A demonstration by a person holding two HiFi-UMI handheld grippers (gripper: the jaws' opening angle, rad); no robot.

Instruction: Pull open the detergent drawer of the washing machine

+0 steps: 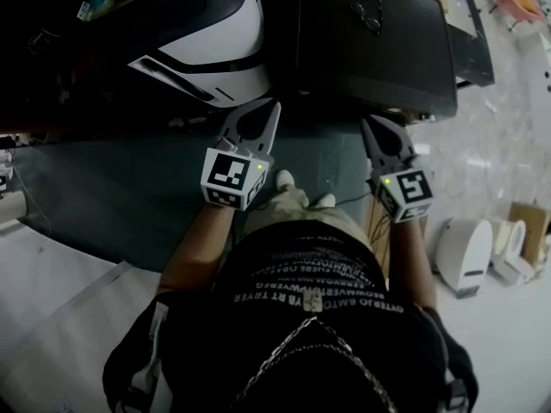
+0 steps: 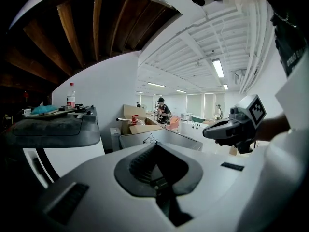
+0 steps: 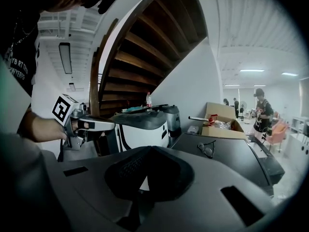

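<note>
Two machines stand ahead of me. One has a dark flat top (image 1: 379,41) with a pair of glasses (image 1: 368,14) lying on it. The other is white with a dark rounded top (image 1: 215,50). No detergent drawer shows in any view. My left gripper (image 1: 272,107) is shut and empty, held in the air short of the white machine (image 2: 58,139). My right gripper (image 1: 373,124) is also shut and empty, just before the front edge of the dark-topped machine (image 3: 227,153). Each gripper view shows its own jaws closed: the left gripper (image 2: 155,147) and the right gripper (image 3: 150,150).
A dark grey floor strip (image 1: 120,196) runs below the machines. White appliances (image 1: 465,252) and a cardboard box (image 1: 527,222) stand at the right. A wooden staircase (image 3: 145,47) rises behind the white machine. Open boxes (image 3: 219,122) and people (image 3: 263,111) are farther back.
</note>
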